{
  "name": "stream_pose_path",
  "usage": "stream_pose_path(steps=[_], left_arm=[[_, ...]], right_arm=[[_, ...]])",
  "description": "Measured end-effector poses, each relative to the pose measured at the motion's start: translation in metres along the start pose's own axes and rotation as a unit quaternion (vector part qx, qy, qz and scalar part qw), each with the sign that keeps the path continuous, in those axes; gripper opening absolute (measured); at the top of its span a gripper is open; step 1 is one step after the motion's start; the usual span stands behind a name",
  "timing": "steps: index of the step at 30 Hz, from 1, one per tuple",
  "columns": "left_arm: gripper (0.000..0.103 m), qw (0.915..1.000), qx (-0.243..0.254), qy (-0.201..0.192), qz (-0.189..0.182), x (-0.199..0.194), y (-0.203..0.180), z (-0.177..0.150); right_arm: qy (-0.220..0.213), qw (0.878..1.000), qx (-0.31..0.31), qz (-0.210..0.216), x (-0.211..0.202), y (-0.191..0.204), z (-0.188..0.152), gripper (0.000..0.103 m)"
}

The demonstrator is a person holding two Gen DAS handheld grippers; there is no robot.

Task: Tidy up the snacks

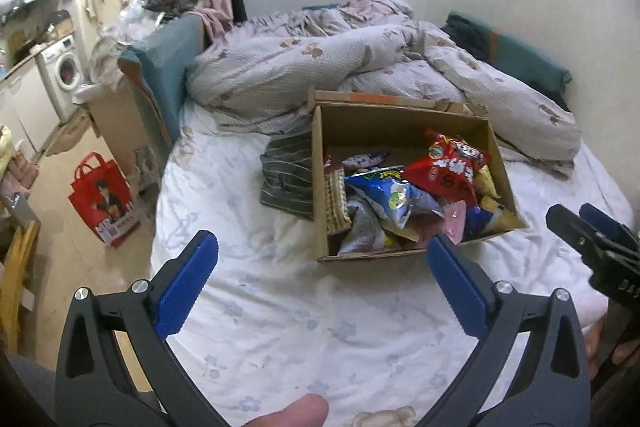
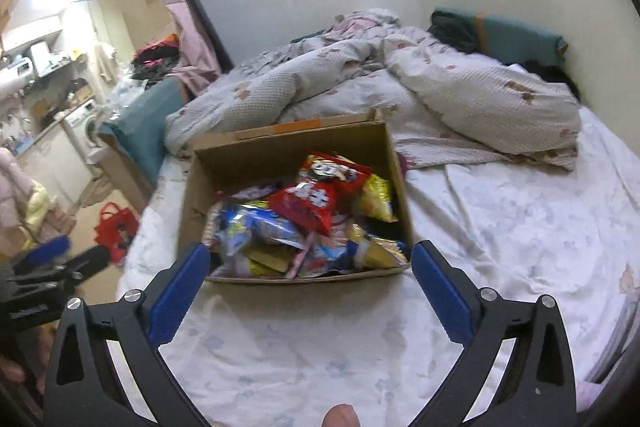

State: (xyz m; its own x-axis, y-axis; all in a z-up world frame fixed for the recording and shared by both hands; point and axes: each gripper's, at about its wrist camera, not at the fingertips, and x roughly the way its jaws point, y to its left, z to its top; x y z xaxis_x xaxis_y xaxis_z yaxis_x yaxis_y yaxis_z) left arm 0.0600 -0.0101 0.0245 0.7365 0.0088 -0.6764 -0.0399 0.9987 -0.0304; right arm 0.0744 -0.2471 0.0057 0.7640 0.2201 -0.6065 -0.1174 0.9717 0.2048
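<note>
An open cardboard box [image 1: 404,119] [image 2: 280,151] sits on the bed, full of mixed snack packets. A red packet [image 1: 444,167] [image 2: 312,205] lies on top, with a blue packet [image 1: 384,195] [image 2: 256,227] beside it and yellow ones [image 2: 378,199] at the right. My left gripper [image 1: 322,247] is open and empty, above the sheet just in front of the box. My right gripper [image 2: 310,255] is open and empty, with its fingertips level with the box's near edge. It also shows in the left wrist view [image 1: 588,227]. The left gripper shows at the left of the right wrist view [image 2: 68,259].
The bed has a white flowered sheet [image 1: 304,327] [image 2: 500,235]. A crumpled duvet [image 1: 360,63] [image 2: 400,83] lies behind the box. Striped grey cloth [image 1: 286,179] lies left of the box. A red bag [image 1: 102,197] stands on the floor at the left, near a washing machine [image 1: 64,71].
</note>
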Motion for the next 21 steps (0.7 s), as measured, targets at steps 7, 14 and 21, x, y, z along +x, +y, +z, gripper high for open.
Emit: stream_pose_path(steps=[7, 14, 21], left_arm=[[0.103, 0.9992, -0.021, 0.030, 0.018, 0.023, 0.006, -0.009], [0.103, 0.9987, -0.038, 0.034, -0.001, 0.024, 0.008, -0.010], [0.103, 0.9991, -0.032, 0.029, -0.003, 0.023, 0.004, -0.009]], right_arm=[[0.033, 0.999, -0.002, -0.005, 0.024, 0.002, -0.005, 0.103], [0.039, 0.999, -0.014, 0.002, 0.029, 0.009, -0.008, 0.103], [0.035, 0.999, -0.018, -0.003, 0.028, 0.012, -0.007, 0.103]])
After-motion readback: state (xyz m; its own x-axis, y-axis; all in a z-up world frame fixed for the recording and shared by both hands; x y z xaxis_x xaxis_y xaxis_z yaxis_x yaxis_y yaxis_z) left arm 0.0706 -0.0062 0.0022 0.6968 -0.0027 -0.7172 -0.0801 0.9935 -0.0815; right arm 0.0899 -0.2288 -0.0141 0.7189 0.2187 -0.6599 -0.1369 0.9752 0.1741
